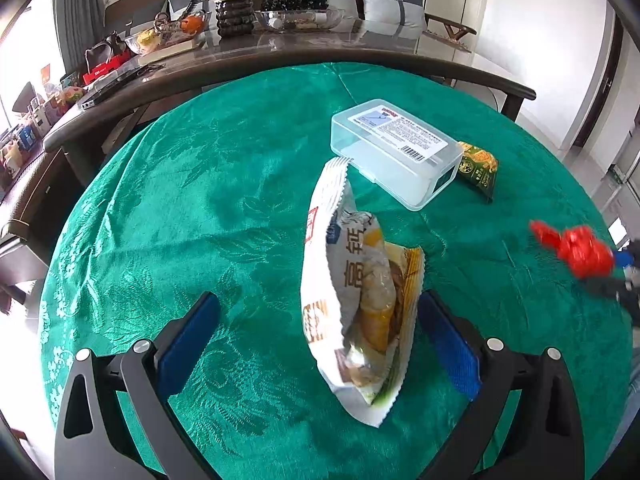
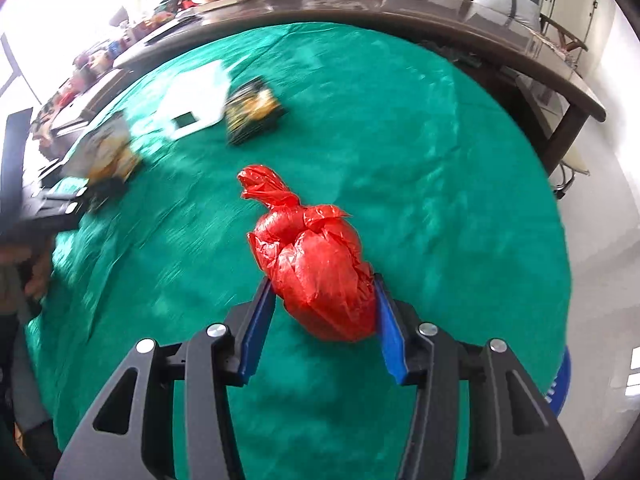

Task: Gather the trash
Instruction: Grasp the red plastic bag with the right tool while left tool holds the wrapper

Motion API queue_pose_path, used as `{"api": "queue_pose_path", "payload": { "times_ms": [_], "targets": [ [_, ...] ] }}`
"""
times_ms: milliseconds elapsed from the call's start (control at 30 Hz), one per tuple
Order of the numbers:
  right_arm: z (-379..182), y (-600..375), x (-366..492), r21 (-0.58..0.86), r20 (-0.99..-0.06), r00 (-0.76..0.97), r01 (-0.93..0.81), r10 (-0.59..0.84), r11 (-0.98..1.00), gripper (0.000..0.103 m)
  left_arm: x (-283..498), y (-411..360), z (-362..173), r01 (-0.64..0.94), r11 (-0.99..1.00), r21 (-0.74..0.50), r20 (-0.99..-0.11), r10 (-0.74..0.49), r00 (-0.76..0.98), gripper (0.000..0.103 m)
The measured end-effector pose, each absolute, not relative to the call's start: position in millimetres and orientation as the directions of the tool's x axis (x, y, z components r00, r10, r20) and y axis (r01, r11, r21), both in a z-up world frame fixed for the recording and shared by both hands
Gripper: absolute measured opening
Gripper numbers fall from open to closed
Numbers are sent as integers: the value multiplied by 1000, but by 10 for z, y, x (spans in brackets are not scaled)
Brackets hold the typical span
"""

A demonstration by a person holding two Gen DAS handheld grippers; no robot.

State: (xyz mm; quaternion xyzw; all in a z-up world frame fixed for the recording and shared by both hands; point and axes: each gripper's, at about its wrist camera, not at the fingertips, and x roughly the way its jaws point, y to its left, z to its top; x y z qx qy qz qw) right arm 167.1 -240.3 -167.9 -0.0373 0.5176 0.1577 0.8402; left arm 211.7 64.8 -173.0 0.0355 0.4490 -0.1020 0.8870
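Note:
A white and yellow snack wrapper (image 1: 360, 300) lies on the green tablecloth (image 1: 200, 200) between the wide-apart pads of my open left gripper (image 1: 320, 312); it leans near the right pad without being clamped. My right gripper (image 2: 324, 292) is shut on a crumpled red plastic bag (image 2: 316, 264), held above the cloth; the bag also shows blurred at the right edge of the left wrist view (image 1: 576, 248). A green snack packet (image 1: 478, 166) lies beside a clear plastic box (image 1: 394, 152).
A dark curved table (image 1: 280, 60) behind carries a plant pot (image 1: 234, 16), glass bowls and clutter. A sofa with grey cushions (image 1: 392, 4) stands beyond. The right wrist view is motion-blurred, with the box (image 2: 196, 100) and green packet (image 2: 252, 108) at upper left.

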Motion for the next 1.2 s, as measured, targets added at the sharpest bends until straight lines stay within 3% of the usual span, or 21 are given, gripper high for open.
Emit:
{"api": "queue_pose_path", "payload": {
  "times_ms": [100,167,233,300,433,600,667,767,833,933,1200],
  "targets": [
    [-1648,-2351,1482,170,-873,388,-326,295,930,53,2043,683,-1685,222,973,-57,-792,-179,583,98],
    [-1592,-2343,1425,195,-864,384,-342,326,919,61,2013,701,-1648,230,969,-90,-776,-213,594,98],
    [-1531,-2331,1415,173,-860,398,-364,320,915,70,2018,704,-1620,234,966,-111,-762,-234,604,98],
    [-1469,-2295,1435,137,-856,411,-404,314,904,71,2058,716,-1604,235,962,-141,-749,-259,610,97],
    [-1457,-2174,1494,84,-866,396,-487,306,869,72,2139,713,-1645,241,950,-199,-758,-305,577,82],
    [-1576,-2027,1622,33,-893,366,-526,261,850,72,2114,630,-1677,267,952,-150,-785,-279,554,65],
    [-1603,-2029,1653,48,-895,357,-519,267,853,72,2108,621,-1646,272,951,-149,-781,-282,557,63],
    [-1634,-2036,1659,59,-898,344,-521,273,852,47,2120,641,-1603,269,949,-163,-772,-292,564,54],
    [-1624,-2065,1633,66,-893,352,-514,281,855,45,2134,648,-1608,264,949,-172,-773,-296,562,38],
    [-1577,-2145,1561,84,-878,376,-489,297,868,45,2131,671,-1619,256,949,-183,-771,-300,562,28],
    [-1422,-2454,1425,189,-813,445,-407,374,894,45,1907,615,-1497,277,940,-200,-761,-327,560,20]
  ]
}}
